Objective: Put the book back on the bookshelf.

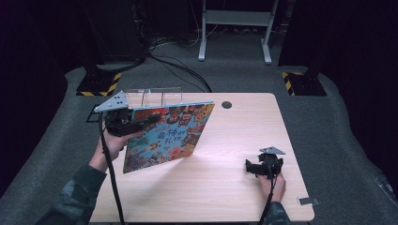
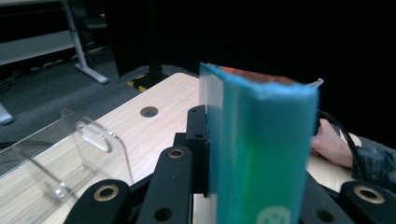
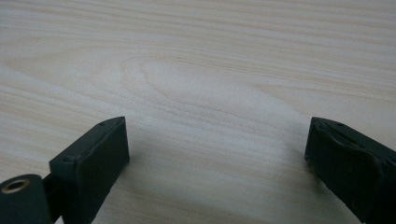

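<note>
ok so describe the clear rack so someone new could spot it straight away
On the wooden table, look to the far left edge, just behind the picture book. The clear acrylic rack stands there with upright dividers, and it alone is see-through.

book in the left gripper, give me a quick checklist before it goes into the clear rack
1. Grip: left gripper is shut on the picture book, jaws clamped on its spine edge - ok.
2. Book off the table: it is lifted and tilted, with its shadow below it - ok.
3. Clear acrylic rack: upright at the table's far edge, with the slots that show empty - ok.
4. Book lined up with a slot: it sits in front of the rack, at an angle - not ok.
5. Right gripper: open, resting low at the table's right, away from the book - ok.
6. Rack held firm against a push: cannot tell.
</note>
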The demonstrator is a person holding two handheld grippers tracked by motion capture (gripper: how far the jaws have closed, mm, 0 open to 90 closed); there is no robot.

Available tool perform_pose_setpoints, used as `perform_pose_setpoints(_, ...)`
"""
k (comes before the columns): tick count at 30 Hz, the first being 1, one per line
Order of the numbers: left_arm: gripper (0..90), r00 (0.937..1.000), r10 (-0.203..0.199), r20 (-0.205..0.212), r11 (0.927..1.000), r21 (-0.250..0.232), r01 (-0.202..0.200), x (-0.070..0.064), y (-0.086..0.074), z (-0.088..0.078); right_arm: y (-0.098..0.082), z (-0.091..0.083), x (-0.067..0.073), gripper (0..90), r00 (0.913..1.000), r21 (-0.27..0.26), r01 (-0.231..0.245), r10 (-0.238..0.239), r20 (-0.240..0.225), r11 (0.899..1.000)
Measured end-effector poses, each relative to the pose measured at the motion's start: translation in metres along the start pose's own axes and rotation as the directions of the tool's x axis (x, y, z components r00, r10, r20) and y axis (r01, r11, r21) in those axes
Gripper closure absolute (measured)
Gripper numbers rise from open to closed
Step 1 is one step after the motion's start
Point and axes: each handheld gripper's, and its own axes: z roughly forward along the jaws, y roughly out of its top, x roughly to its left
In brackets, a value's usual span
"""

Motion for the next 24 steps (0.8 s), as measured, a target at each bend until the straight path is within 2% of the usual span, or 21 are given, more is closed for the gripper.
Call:
perform_pose_setpoints(7,80.8,0.9987,-0.021,-0.047,0.9985,-0.052,0.019,0.008,0.005,-0.020,0.000,0.000,0.000,5.8,1.0000,0.000,0.000,0.000,0.000,1.000)
perform_pose_setpoints(15,80.8,0.9948,-0.025,-0.098,0.9957,-0.091,0.016,0.014,0.007,-0.040,0.000,0.000,0.000,5.8,1.0000,0.001,0.000,0.000,0.001,1.000)
perform_pose_setpoints(24,80.7,0.9892,-0.040,-0.141,0.9947,-0.100,0.026,0.022,0.006,-0.054,0.000,0.000,0.000,5.9,1.0000,0.005,0.005,-0.005,0.004,1.000)
